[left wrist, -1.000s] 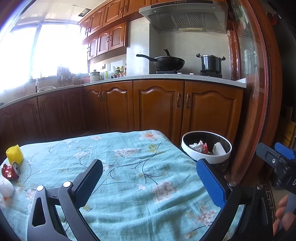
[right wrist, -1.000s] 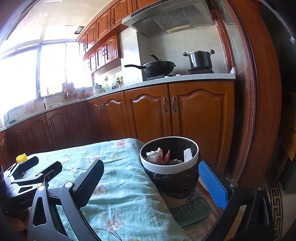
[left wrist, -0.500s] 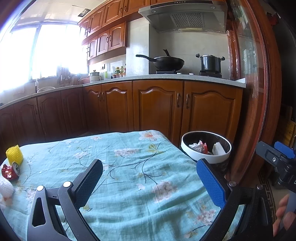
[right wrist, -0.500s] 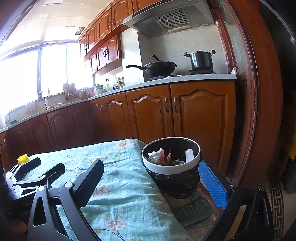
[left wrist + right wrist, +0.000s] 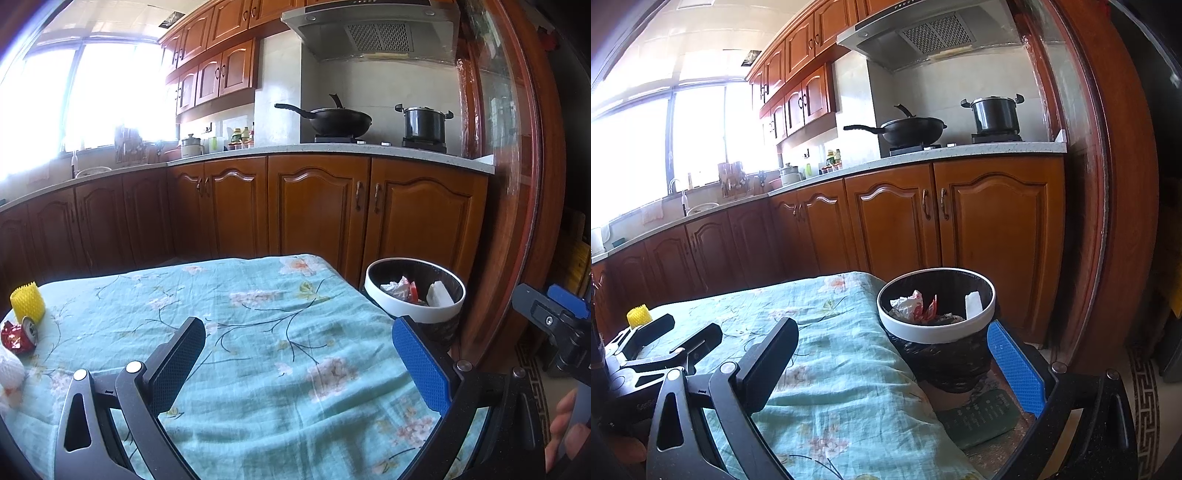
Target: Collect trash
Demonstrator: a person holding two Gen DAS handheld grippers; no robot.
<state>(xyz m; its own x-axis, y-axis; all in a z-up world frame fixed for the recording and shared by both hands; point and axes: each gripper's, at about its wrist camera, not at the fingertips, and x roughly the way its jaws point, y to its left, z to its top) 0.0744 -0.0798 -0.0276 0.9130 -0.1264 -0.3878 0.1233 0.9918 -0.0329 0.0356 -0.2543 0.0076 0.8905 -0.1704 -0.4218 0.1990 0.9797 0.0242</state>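
A white-rimmed trash bin (image 5: 413,310) with a black liner stands off the table's right edge and holds crumpled wrappers; it also shows in the right wrist view (image 5: 938,328). On the table's left edge lie a yellow foam net (image 5: 27,302), a crushed red can (image 5: 18,336) and a white crumpled piece (image 5: 9,371). My left gripper (image 5: 299,354) is open and empty above the teal floral tablecloth (image 5: 258,317). My right gripper (image 5: 892,354) is open and empty, near the bin. The left gripper shows in the right wrist view (image 5: 679,334).
Wooden kitchen cabinets (image 5: 317,206) run behind the table, with a wok (image 5: 340,120) and a pot (image 5: 423,123) on the counter. A wooden door frame (image 5: 532,184) stands right of the bin. A green remote-like object (image 5: 982,413) lies below the bin.
The right wrist view has shifted slightly, so the bin sits a little further right in it. The left gripper is nearly still. Both grippers stay open.
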